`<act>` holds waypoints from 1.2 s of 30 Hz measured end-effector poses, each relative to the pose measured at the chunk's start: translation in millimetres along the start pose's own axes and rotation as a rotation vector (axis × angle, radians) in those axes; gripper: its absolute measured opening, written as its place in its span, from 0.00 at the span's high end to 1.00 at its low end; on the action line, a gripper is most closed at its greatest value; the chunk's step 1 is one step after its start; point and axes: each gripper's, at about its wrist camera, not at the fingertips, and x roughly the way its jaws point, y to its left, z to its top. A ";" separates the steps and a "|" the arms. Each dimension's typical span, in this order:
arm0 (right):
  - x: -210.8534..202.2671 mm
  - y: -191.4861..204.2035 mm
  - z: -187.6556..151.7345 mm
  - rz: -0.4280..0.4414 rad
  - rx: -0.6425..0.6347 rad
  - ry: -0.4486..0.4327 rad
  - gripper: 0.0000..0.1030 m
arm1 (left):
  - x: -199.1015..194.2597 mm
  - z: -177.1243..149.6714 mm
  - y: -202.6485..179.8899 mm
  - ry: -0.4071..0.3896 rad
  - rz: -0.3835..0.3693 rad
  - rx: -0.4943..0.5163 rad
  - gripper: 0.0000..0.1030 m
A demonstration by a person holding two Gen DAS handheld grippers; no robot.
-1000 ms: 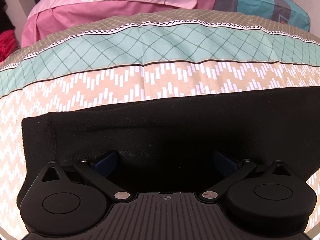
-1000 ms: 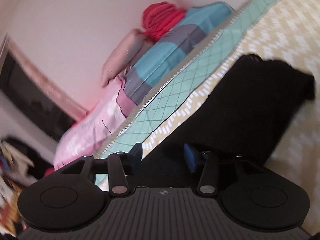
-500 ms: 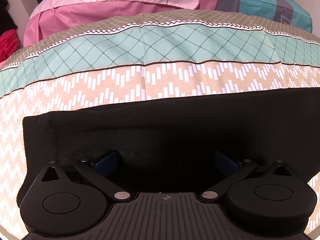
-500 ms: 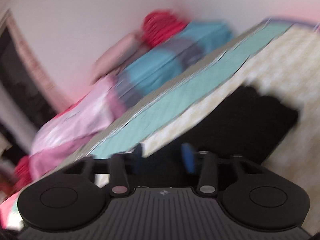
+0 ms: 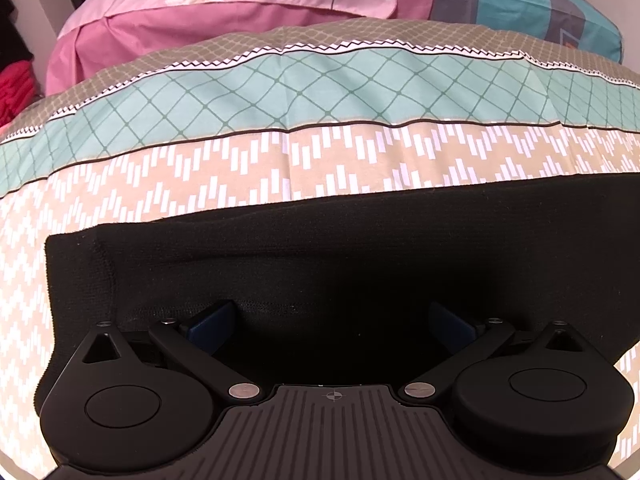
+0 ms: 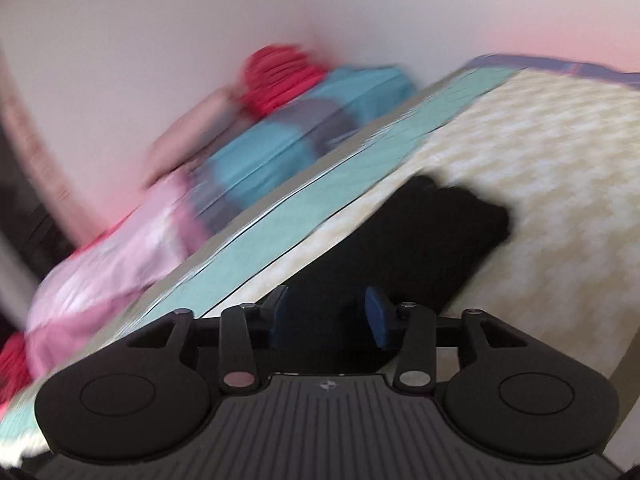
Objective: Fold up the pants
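The black pants (image 5: 360, 264) lay flat on the bed (image 5: 280, 168). Left tongs (image 5: 332, 320) gaped wide, empty; right tongs (image 6: 328, 312), apparently empty in the blur, had just been closing, half-open.

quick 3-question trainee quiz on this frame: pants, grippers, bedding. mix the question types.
1. True or false: the black pants lie flat on the patterned bedspread.
2. What lies between the left gripper fingers? A) pink pillow B) pants fabric C) nothing
3. Fill in: in the right wrist view, the right gripper fingers stand apart, and beyond them the pants look ____.

Key: 1 true; 2 B; 3 folded
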 end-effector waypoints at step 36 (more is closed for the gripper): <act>4.1 34.5 -22.6 0.077 -0.011 0.160 0.53 | -5.7 -1.7 -11.6 0.017 0.064 0.023 0.00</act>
